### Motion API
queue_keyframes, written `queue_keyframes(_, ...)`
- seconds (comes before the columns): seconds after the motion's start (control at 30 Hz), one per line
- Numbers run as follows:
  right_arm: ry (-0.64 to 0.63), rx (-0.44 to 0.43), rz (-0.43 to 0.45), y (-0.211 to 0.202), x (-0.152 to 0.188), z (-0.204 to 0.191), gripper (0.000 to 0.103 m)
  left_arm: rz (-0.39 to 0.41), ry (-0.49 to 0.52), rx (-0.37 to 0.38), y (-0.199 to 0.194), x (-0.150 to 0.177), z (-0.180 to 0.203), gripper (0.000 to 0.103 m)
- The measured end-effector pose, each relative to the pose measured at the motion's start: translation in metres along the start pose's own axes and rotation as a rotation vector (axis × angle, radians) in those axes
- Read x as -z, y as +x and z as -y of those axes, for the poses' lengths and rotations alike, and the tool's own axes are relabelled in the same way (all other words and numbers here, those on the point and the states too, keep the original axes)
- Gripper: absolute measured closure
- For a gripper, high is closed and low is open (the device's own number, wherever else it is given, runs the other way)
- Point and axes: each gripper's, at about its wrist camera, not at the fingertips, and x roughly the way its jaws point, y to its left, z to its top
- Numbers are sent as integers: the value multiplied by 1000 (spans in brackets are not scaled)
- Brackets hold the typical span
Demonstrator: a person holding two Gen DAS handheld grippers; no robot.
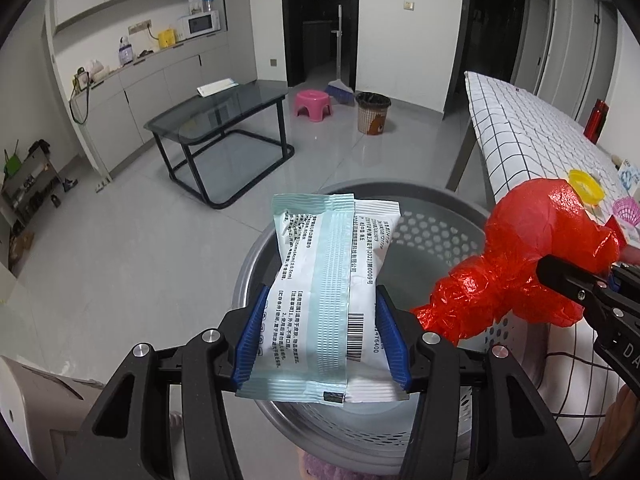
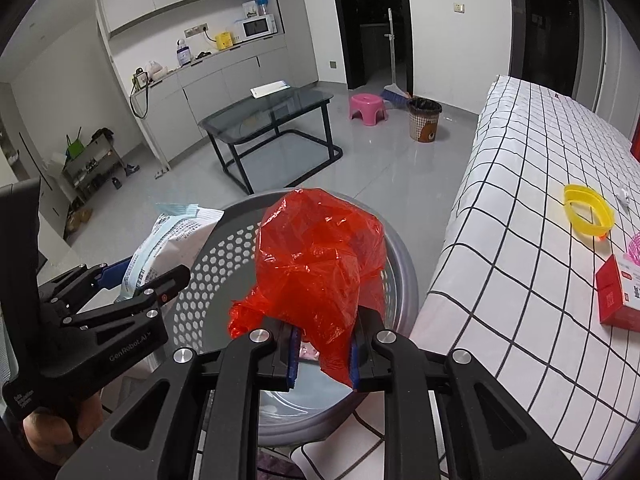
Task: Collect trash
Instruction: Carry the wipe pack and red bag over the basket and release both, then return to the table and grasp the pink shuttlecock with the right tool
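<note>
The left gripper (image 1: 320, 332) holds a white and pale-green packet (image 1: 324, 280) upright between its blue fingers (image 1: 250, 336), which press on the packet's two long edges near its lower half. The packet's printed back and barcode face the camera, and its top end sticks well up beyond the fingertips. It hangs over the open mouth of a grey basket (image 1: 436, 232) with a perforated wall, which stands on the floor directly below.

The right gripper (image 2: 322, 350) is closed on a crumpled red plastic bag (image 2: 316, 264). Its fingers (image 2: 294, 354) pinch the bag's lower, gathered part, and the puffed bulk of the bag rises above them. In the right wrist view the bag sits over the basket (image 2: 224, 252), with the left gripper and its packet just beside it on the left. In the left wrist view the red bag hangs at the basket's right rim, near the packet but apart from it.

To the right of the basket stands a surface covered by a white checked cloth (image 2: 520, 208). On it lie a yellow ring (image 2: 588, 210) and a red and white box (image 2: 620, 296), well apart from both grippers.
</note>
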Motion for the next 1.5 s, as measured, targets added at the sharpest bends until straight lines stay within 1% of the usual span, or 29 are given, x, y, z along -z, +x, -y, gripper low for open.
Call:
queue_keyframes(0.1,-5,3,0,2,0,-1,84,-3,-5,1,1,-1,-1,49)
queue_keyframes(0.13,-8,6,2,2,-1,-2,79,0,-7,3,0,-1,-2,45)
queue_keyframes(0.17,-9,8,4,2,-1,0,72,3,-10,6,-2,0,-2,41)
queue_keyframes(0.2,-10,10,10,1,-2,1,69,9,-14,6,-3,-1,-2,35)
queue_keyframes(0.23,-10,10,18,-1,-2,1,63,15,-17,5,-4,-1,-3,32)
queue_keyframes(0.27,-11,11,22,-2,-2,0,60,19,-20,7,-6,-1,-4,32)
queue_keyframes(0.57,-1,11,38,-9,0,2,59,15,-19,4,-12,1,0,31)
queue_keyframes(0.93,11,6,73,-29,5,7,59,34,-6,0,-27,0,4,31)
queue_keyframes(1.1,33,19,103,-48,13,18,59,54,8,17,-39,0,20,31)
queue_keyframes(1.2,54,35,125,-62,20,27,57,69,25,36,-47,0,34,31)
queue_keyframes(1.37,109,85,166,-93,38,57,56,90,68,87,-59,0,67,29)
queue_keyframes(1.5,161,147,192,-119,55,89,55,99,101,135,-65,2,95,29)
